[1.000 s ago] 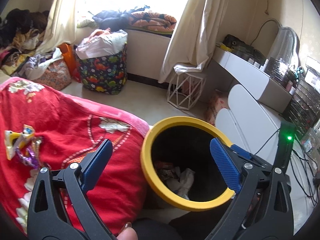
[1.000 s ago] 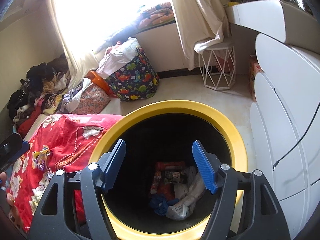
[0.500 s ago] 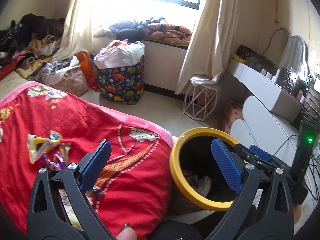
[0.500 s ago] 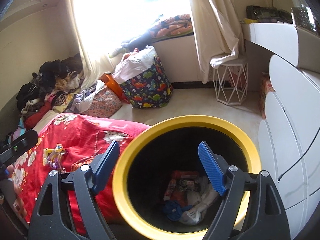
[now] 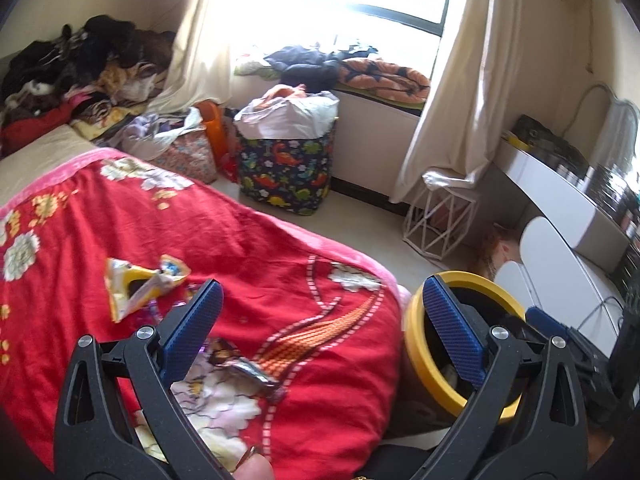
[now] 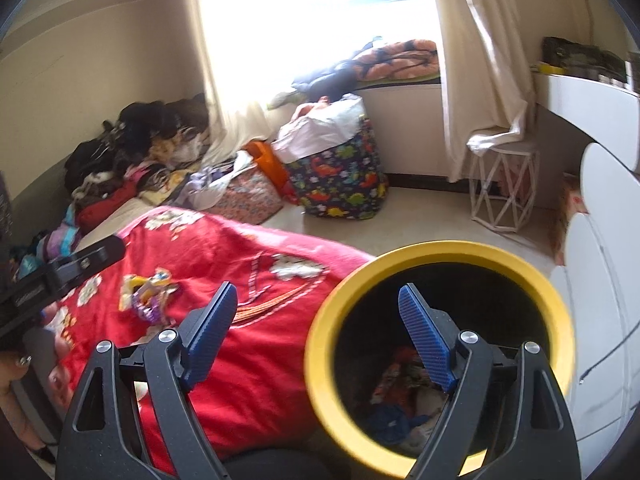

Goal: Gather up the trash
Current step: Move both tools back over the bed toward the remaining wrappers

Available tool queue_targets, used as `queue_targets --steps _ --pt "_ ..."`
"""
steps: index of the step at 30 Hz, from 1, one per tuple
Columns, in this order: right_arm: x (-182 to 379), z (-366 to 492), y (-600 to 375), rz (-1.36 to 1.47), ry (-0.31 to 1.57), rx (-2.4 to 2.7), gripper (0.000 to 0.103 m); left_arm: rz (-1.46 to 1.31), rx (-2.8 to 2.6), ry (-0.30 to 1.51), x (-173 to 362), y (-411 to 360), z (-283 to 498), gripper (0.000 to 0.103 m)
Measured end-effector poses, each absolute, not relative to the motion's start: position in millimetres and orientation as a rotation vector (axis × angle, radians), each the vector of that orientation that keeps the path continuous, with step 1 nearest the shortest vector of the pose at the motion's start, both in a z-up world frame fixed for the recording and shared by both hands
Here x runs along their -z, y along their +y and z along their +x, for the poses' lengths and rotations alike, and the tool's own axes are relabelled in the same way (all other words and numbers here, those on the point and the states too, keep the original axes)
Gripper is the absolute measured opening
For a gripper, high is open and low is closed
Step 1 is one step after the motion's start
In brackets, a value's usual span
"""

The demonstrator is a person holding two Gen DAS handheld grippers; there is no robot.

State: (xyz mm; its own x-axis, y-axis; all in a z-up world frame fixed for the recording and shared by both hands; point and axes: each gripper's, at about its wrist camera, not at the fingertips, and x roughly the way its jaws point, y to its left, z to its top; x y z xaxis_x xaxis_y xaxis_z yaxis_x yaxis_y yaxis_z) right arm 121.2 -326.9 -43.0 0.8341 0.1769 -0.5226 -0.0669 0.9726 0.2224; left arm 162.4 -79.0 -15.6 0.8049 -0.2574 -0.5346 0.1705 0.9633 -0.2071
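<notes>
Crumpled yellow-and-silver foil snack wrappers (image 5: 138,286) are seen lying on the red flowered blanket (image 5: 256,240), toward its near edge, with a darker twisted wrapper (image 5: 244,364) closer still; more rubbish is already gathered in the yellow-rimmed black round bin (image 6: 436,254) standing just beside the blanket's right-hand edge. The step in hand is judged to be the reach for another piece. The left gripper (image 5: 324,330) is held wide apart and empty; the right gripper (image 6: 320,334) is likewise spread with nothing between. A lowering over the nearer wrapper is called for next. No writing can be read.
</notes>
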Motion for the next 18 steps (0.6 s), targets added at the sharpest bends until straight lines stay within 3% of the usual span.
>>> queue_targets --steps 18 --pt "77.3 152.3 -206.1 0.032 0.743 -0.399 0.080 -0.272 -0.009 0.683 61.6 18.3 180.9 0.092"
